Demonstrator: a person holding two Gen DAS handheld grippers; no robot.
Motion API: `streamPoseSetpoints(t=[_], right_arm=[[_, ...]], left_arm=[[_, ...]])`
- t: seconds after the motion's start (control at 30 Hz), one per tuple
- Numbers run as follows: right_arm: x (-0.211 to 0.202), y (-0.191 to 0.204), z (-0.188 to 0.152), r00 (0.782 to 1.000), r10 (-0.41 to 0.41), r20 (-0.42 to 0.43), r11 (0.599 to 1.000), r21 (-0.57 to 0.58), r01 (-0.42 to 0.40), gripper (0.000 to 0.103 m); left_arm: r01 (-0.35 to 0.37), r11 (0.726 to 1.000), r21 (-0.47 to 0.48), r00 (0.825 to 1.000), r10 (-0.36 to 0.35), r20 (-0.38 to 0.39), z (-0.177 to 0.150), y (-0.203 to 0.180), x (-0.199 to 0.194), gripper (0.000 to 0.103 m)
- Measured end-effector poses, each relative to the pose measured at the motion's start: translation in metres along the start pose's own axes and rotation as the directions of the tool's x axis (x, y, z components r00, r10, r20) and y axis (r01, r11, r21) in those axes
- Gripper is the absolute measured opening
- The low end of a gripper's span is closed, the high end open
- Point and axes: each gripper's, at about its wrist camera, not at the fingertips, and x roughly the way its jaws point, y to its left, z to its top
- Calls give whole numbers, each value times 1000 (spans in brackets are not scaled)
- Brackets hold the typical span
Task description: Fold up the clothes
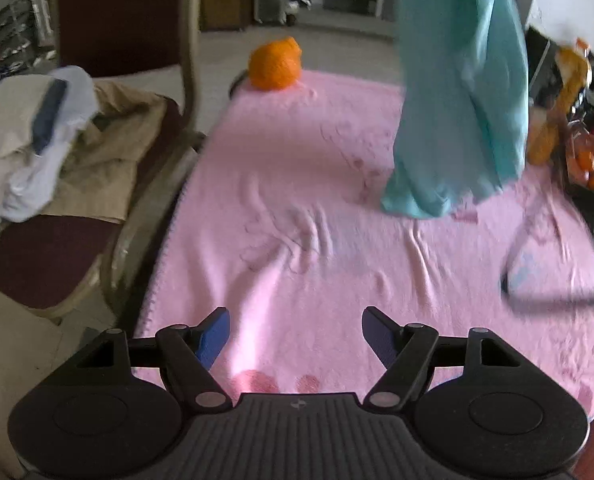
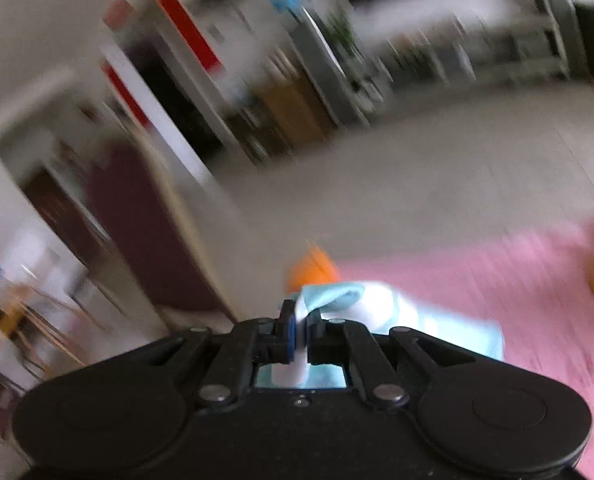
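A light blue garment (image 1: 461, 92) hangs in the air over the far right of the pink blanket (image 1: 317, 200), its lower end touching the blanket. My right gripper (image 2: 299, 330) is shut on a bunched edge of this light blue garment (image 2: 337, 296), which drapes below it. My left gripper (image 1: 295, 336) is open and empty, low over the near end of the blanket. The right wrist view is heavily blurred.
A chair (image 1: 77, 184) at the left holds a pile of beige and white clothes (image 1: 45, 140). An orange bundle (image 1: 275, 65) lies at the blanket's far edge. An orange plush toy (image 1: 559, 104) and clutter stand at the right.
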Motion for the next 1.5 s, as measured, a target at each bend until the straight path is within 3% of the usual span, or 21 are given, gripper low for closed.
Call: streamPoseSetpoints(t=[0.07,0.17,0.27,0.37,0.43,0.47,0.53,0.57,0.6,0.77,0.9,0.97,1.1,1.2,1.27,1.33,1.5], right_arm=[[-44,19,23,990,81,114,997,-21,-79,5],[-108,9,31,962,162,217,987,-22,-161,5],[-148,-43,6,955,145,260,982,80,-171,6],[-151,-118,-46,986,25,166,970,232,-64,13],[-143,-167,-93,993,-118,27,948,301,105,33],[-139,-188,-118,977,-204,-57,925,317,212,38],[-130,-229,-168,909,-354,-222,853,321,411,38],[-132,-240,-186,896,-364,-256,837,332,435,38],[-135,-251,-203,884,-370,-286,822,341,455,38],[-153,-245,-225,893,-350,-284,840,327,433,49],[-150,-227,-229,923,-279,-266,861,355,363,49],[-143,-221,-235,939,-235,-250,862,393,320,49],[-138,-220,-242,966,-152,-209,844,481,237,49],[-137,-219,-241,972,-132,-194,840,499,214,49],[-138,-219,-240,972,-137,-189,842,496,215,49],[-136,-221,-240,971,-143,-191,841,494,221,50],[-135,-229,-243,965,-162,-205,830,501,246,51]], left_arm=[[-2,1000,-14,1000,2,30,1,4,-12,72],[27,1000,-10,997,-27,66,4,-1,-24,72],[63,998,21,996,-64,66,3,-11,-28,72],[78,995,69,996,-80,35,-6,-26,-24,72],[85,991,101,996,-85,-8,-16,-34,-16,72],[93,989,115,995,-89,-33,-22,-39,-12,72],[106,987,121,991,-96,-88,-31,-44,-1,71],[103,988,119,991,-91,-101,-32,-44,3,70],[99,988,117,990,-86,-114,-34,-45,7,69],[98,993,67,985,-87,-149,-35,-46,23,67],[97,995,-25,988,-99,-120,-18,-40,41,47],[103,993,-65,990,-109,-95,-5,-37,56,44],[202,949,-240,967,-232,-101,15,-26,100,44],[275,882,-383,938,-333,-94,19,-17,134,45],[295,853,-430,931,-358,-72,19,-13,150,45],[336,827,-451,916,-399,-48,19,-13,160,45],[461,774,-434,855,-519,-18,22,-25,170,45]])
